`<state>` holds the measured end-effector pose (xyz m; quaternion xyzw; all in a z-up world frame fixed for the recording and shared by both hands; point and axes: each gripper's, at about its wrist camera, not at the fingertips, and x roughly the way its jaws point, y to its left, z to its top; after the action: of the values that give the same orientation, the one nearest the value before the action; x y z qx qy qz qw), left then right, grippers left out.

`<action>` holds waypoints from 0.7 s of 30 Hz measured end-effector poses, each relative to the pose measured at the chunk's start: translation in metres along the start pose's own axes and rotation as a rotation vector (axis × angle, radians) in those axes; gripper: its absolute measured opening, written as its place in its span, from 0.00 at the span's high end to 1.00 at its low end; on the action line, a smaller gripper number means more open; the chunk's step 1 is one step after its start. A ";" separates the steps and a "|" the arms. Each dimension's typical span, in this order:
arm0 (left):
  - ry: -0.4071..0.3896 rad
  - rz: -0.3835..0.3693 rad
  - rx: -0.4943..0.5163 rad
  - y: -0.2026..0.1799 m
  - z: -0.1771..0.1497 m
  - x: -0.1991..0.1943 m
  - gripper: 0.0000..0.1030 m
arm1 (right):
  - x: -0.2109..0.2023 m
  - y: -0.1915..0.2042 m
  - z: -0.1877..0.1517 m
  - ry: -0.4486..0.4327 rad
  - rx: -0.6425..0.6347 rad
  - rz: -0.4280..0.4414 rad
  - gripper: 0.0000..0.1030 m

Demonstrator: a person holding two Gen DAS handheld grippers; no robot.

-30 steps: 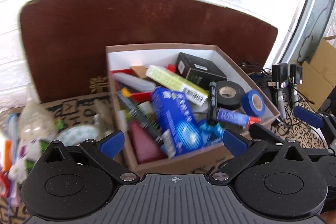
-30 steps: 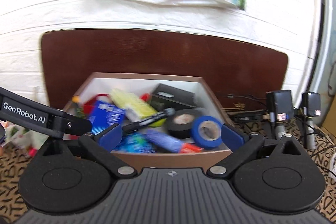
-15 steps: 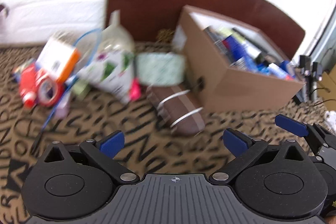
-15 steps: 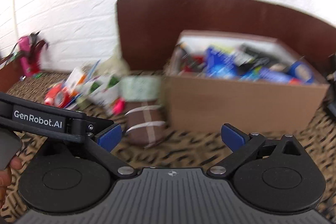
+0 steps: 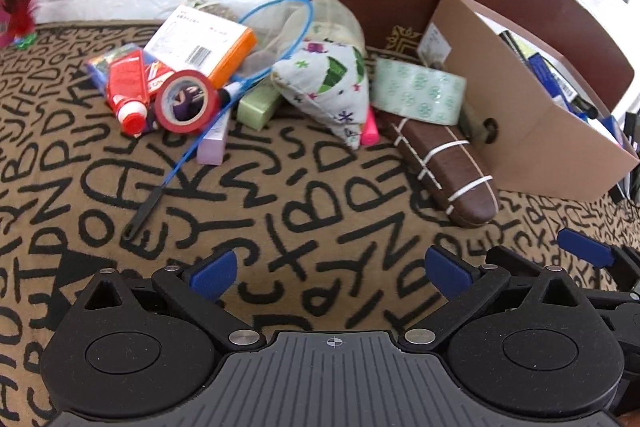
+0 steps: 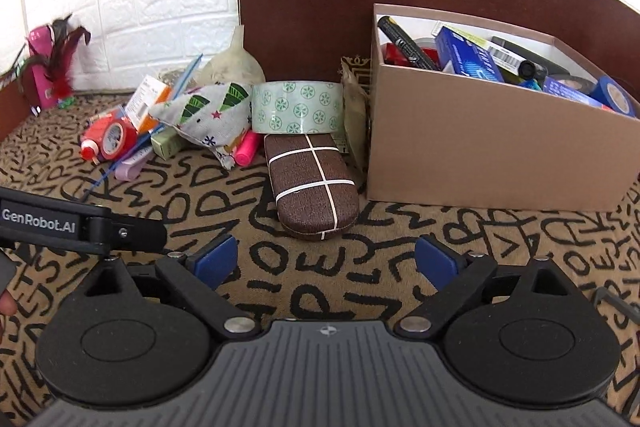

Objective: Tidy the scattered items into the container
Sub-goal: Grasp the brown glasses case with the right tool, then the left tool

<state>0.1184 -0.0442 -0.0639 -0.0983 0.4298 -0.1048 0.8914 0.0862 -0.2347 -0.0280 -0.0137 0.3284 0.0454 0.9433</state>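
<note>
A brown cardboard box (image 5: 532, 131) (image 6: 480, 147) stands at the right, full of several items. To its left lie a brown case (image 5: 444, 171) (image 6: 312, 187) bound with white bands, a green patterned tape roll (image 5: 418, 91) (image 6: 298, 107), a printed fabric pouch (image 5: 324, 87) (image 6: 208, 115), a red tape roll (image 5: 186, 101) (image 6: 112, 137) and an orange box (image 5: 204, 43). My left gripper (image 5: 331, 273) hangs open over bare cloth in front of the pile. My right gripper (image 6: 327, 261) faces the brown case, its jaws closing with nothing between them.
Everything sits on a tan cloth (image 6: 360, 267) printed with black letters. A dark brown board (image 6: 360, 7) leans on the white brick wall behind the box. A blue-handled net (image 5: 192, 151) lies across the pile. A pink feather toy (image 6: 52, 67) stands far left.
Both views have swung from above the box down and left to the scattered pile. Both grippers are lower, close over the cloth, and still hold nothing.
</note>
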 end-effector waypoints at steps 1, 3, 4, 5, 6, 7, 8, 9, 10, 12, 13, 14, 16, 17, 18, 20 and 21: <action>0.003 -0.001 0.000 0.001 0.000 0.001 0.00 | 0.003 0.001 0.001 0.001 -0.009 -0.007 0.07; 0.008 0.002 0.001 0.004 0.001 0.004 0.00 | 0.011 0.003 0.004 0.003 -0.016 -0.022 0.08; 0.011 0.006 0.001 0.006 0.002 0.006 0.00 | 0.016 0.003 0.006 0.004 -0.016 -0.027 0.08; 0.014 0.008 -0.002 0.008 0.002 0.007 0.00 | 0.021 0.003 0.008 0.007 -0.017 -0.029 0.08; 0.018 0.010 -0.008 0.011 0.003 0.009 0.00 | 0.027 0.004 0.010 0.011 -0.019 -0.029 0.09; 0.023 0.010 -0.016 0.013 0.004 0.010 0.00 | 0.032 0.005 0.012 0.015 -0.022 -0.029 0.10; 0.026 0.011 -0.022 0.016 0.005 0.010 0.00 | 0.038 0.005 0.014 0.019 -0.024 -0.030 0.11; 0.026 0.013 -0.025 0.019 0.007 0.011 0.00 | 0.044 0.006 0.016 0.023 -0.027 -0.029 0.11; 0.024 0.020 -0.024 0.021 0.008 0.010 0.00 | 0.049 0.007 0.018 0.025 -0.029 -0.028 0.12; 0.016 0.038 -0.016 0.024 0.010 0.009 0.00 | 0.060 0.008 0.022 0.030 -0.033 -0.029 0.15; 0.014 0.046 -0.014 0.026 0.011 0.009 0.00 | 0.065 0.009 0.023 0.036 -0.033 -0.028 0.17; 0.014 0.050 -0.017 0.028 0.012 0.008 0.00 | 0.071 0.009 0.024 0.048 -0.029 -0.019 0.27; 0.017 0.045 -0.033 0.032 0.013 0.007 0.00 | 0.078 0.009 0.025 0.074 -0.012 0.002 0.32; 0.019 0.043 -0.041 0.033 0.013 0.007 0.00 | 0.077 0.012 0.025 0.072 -0.018 -0.004 0.33; 0.018 0.042 -0.046 0.034 0.014 0.007 0.00 | 0.075 0.014 0.024 0.073 -0.034 -0.008 0.35; 0.018 0.042 -0.046 0.033 0.013 0.005 0.00 | 0.069 0.018 0.020 0.079 -0.046 0.002 0.36; 0.019 0.040 -0.044 0.032 0.013 0.003 0.00 | 0.064 0.020 0.018 0.084 -0.049 0.011 0.37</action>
<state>0.1333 -0.0135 -0.0669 -0.1081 0.4423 -0.0787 0.8869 0.1450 -0.2089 -0.0538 -0.0368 0.3665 0.0579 0.9279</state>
